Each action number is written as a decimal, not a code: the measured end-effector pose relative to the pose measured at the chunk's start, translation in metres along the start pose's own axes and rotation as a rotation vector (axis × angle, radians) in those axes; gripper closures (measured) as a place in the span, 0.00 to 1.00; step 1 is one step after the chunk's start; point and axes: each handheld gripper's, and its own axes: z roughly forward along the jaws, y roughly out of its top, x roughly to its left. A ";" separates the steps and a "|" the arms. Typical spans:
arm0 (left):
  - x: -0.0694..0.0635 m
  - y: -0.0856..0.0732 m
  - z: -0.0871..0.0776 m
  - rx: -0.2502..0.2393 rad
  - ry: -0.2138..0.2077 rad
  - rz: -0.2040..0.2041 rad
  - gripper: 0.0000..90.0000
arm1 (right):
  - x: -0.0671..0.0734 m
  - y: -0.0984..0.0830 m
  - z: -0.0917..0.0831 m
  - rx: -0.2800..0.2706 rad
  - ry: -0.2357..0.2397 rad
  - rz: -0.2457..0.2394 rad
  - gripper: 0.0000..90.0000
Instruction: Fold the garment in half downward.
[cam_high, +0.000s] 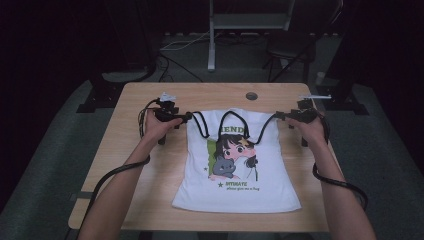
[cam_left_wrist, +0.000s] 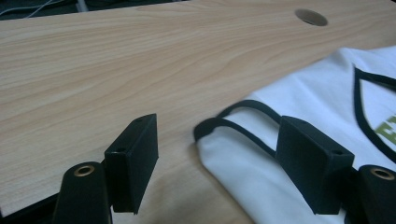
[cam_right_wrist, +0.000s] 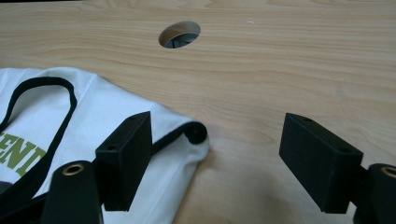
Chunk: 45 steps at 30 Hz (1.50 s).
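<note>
A white sleeveless shirt (cam_high: 240, 192) with black trim and a cartoon girl print lies flat on the wooden table (cam_high: 135, 150), neck toward the far edge. At the shirt's left shoulder a hand holds my left gripper (cam_high: 170, 114). In the left gripper view this gripper (cam_left_wrist: 219, 163) is open, and the shirt's (cam_left_wrist: 317, 93) black-trimmed strap end (cam_left_wrist: 208, 129) lies between the jaws without touching them. My right gripper (cam_high: 300, 116) is at the other shoulder. In the right gripper view it (cam_right_wrist: 219, 158) is open too, and the shirt's (cam_right_wrist: 107, 102) strap end (cam_right_wrist: 195, 133) rests just beside the left jaw.
A round cable hole (cam_high: 251, 96) sits in the table near its far edge, just beyond the shirt's neck. Black cables trail from both grippers over the forearms. Past the table stand a metal frame (cam_high: 212, 35) and a chair base on a dark floor.
</note>
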 end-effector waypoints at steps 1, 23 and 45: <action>0.002 0.000 0.001 0.003 0.002 -0.006 0.33 | 0.000 0.001 0.003 0.001 0.005 -0.014 0.29; 0.003 0.006 0.028 0.073 0.015 0.068 0.33 | 0.004 -0.002 0.031 0.071 -0.001 -0.120 0.60; -0.012 0.014 0.024 0.056 -0.066 0.126 0.90 | 0.005 0.000 0.014 0.000 0.122 -0.037 0.90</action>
